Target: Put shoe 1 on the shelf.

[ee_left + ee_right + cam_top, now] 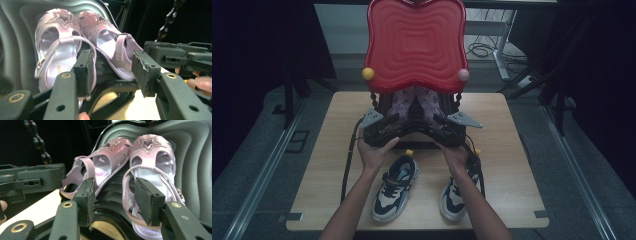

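High view: left tool (388, 120), right tool (438, 120) open, sandals (414, 102) unheld.

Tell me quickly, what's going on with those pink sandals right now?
Both grippers, left and right, jaws open, holding nothing. Pink sandals sit side by side in the red-lidded case. Sneakers wait on the table.

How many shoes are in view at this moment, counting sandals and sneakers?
4. Two pink sandals lie side by side under the red tray, before the open grippers. Two dark sneakers sit on the table nearer the person; others may be hidden.
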`<state>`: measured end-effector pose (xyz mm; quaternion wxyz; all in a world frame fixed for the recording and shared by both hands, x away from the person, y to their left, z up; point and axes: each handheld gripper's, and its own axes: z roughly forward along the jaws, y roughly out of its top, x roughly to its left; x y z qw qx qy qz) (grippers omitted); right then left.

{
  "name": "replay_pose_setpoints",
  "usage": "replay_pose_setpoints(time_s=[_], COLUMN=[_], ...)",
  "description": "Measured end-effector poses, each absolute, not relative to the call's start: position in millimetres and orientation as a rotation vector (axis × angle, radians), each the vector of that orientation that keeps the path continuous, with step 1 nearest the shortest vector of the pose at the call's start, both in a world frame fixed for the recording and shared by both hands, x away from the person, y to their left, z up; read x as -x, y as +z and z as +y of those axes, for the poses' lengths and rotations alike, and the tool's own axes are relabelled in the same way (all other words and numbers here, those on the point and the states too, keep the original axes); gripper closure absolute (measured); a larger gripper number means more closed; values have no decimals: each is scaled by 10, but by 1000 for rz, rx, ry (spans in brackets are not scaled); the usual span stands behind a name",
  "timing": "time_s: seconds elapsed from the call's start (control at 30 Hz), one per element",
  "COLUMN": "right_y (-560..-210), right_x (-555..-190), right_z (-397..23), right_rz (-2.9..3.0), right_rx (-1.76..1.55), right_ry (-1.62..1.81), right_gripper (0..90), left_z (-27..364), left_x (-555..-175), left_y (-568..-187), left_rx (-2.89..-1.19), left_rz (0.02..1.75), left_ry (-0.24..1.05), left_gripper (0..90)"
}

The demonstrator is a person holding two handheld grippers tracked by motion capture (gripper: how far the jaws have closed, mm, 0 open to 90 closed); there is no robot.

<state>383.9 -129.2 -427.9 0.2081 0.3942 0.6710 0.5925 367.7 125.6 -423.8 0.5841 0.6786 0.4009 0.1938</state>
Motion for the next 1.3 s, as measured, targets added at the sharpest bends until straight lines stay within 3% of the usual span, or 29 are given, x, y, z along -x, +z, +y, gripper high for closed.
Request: replay_pose_setpoints(time_s=[1.3], right_y=[-4447], right_x=[-2983], right_z=[-1742], right_rz=[2096], right_rx=[-949], right_ry=[1683], right_gripper=[512], left_z=[1713], left_x=[-2741], left_y=[-4578], left_rx=[-1662], left_rz=[937], left_ry=[348], left_gripper=[497])
